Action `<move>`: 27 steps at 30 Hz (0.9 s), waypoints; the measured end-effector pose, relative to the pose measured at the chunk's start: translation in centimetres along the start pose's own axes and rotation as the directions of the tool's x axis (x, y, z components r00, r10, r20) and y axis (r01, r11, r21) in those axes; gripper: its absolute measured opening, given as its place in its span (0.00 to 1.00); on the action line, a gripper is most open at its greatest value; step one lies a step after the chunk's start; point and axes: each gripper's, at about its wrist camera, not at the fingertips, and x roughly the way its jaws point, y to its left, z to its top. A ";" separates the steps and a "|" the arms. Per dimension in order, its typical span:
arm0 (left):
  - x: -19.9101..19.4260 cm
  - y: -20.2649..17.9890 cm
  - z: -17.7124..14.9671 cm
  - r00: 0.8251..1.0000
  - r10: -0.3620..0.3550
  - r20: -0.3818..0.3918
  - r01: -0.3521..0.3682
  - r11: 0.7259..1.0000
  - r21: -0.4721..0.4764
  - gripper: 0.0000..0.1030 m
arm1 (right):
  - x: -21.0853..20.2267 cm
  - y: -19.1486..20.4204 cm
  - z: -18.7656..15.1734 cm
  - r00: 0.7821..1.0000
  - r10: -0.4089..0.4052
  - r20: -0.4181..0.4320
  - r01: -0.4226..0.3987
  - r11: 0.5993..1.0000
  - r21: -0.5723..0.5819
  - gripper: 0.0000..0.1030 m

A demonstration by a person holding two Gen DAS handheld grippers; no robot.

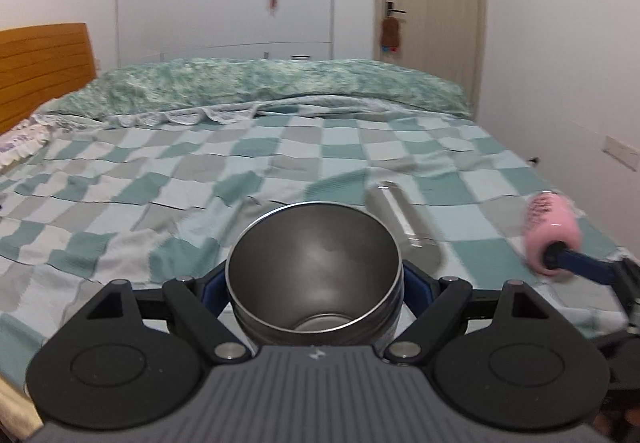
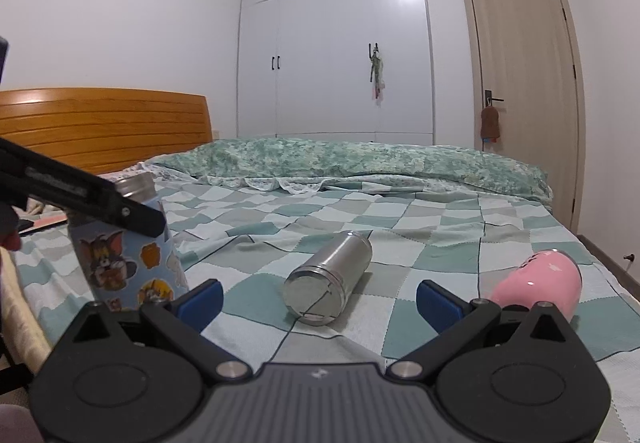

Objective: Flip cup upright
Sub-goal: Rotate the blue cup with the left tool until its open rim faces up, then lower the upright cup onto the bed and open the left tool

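Observation:
My left gripper (image 1: 314,287) is shut on a steel-lined cup (image 1: 314,271) whose open mouth faces the camera. In the right wrist view the same cup (image 2: 124,263) is blue with cartoon stickers and stands upright at the left, with the left gripper's dark body (image 2: 88,199) across its top. A plain steel cup (image 2: 330,277) lies on its side on the checked bedspread (image 2: 400,227); it also shows in the left wrist view (image 1: 402,221). A pink cup (image 2: 538,283) lies on its side at the right. My right gripper (image 2: 320,297) is open and empty, short of the steel cup.
A green quilt (image 2: 360,159) lies rolled along the far side of the bed. A wooden headboard (image 2: 104,127) stands at the left. White wardrobes (image 2: 336,55) and a door (image 2: 524,83) are behind. The bed's right edge drops off beyond the pink cup (image 1: 552,231).

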 end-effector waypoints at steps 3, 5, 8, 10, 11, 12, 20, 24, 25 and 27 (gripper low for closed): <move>2.1 1.2 0.0 0.999 0.048 0.003 -0.048 0.999 -0.008 0.83 | 1.2 0.0 0.1 1.000 -0.007 -0.011 0.007 1.000 0.004 1.00; 3.3 1.7 -0.2 0.998 0.063 0.003 -0.063 0.998 -0.011 0.83 | 2.0 0.1 0.1 1.000 -0.011 -0.017 0.011 1.000 -0.001 1.00; 4.9 2.5 -0.9 0.998 0.061 -0.021 -0.061 0.998 -0.023 0.83 | 3.3 0.4 0.2 0.999 -0.017 -0.029 0.016 1.000 -0.012 1.00; 5.6 2.8 -1.5 0.999 0.054 0.000 -0.054 0.998 -0.023 0.83 | 3.9 0.6 0.2 0.999 -0.014 -0.037 0.013 1.000 -0.019 1.00; 5.7 2.8 -1.6 0.999 0.049 0.012 -0.049 0.999 -0.012 0.83 | 4.3 0.7 0.2 0.999 -0.014 -0.041 0.013 1.000 -0.024 1.00; 5.7 2.7 -1.7 0.999 0.050 0.014 -0.050 0.999 -0.008 0.83 | 4.6 0.8 0.2 0.999 -0.015 -0.046 0.014 1.000 -0.028 1.00; 6.1 3.1 -2.0 1.000 -0.007 0.012 0.007 1.000 -0.021 0.90 | 5.7 1.4 0.1 0.998 -0.014 -0.064 0.011 0.999 -0.045 1.00; 5.3 3.5 -2.4 0.999 -0.016 0.052 0.018 0.999 -0.045 1.00 | 5.6 1.4 0.1 0.998 -0.016 -0.060 0.014 0.999 -0.044 1.00; 4.9 3.5 -2.3 0.998 -0.013 0.066 0.016 0.999 -0.048 1.00 | 5.5 1.4 0.1 0.998 -0.016 -0.057 0.014 0.999 -0.043 1.00; 3.9 3.6 -2.3 0.995 0.000 0.100 0.005 0.999 -0.050 1.00 | 5.2 1.4 0.2 0.998 -0.019 -0.052 0.016 0.999 -0.045 1.00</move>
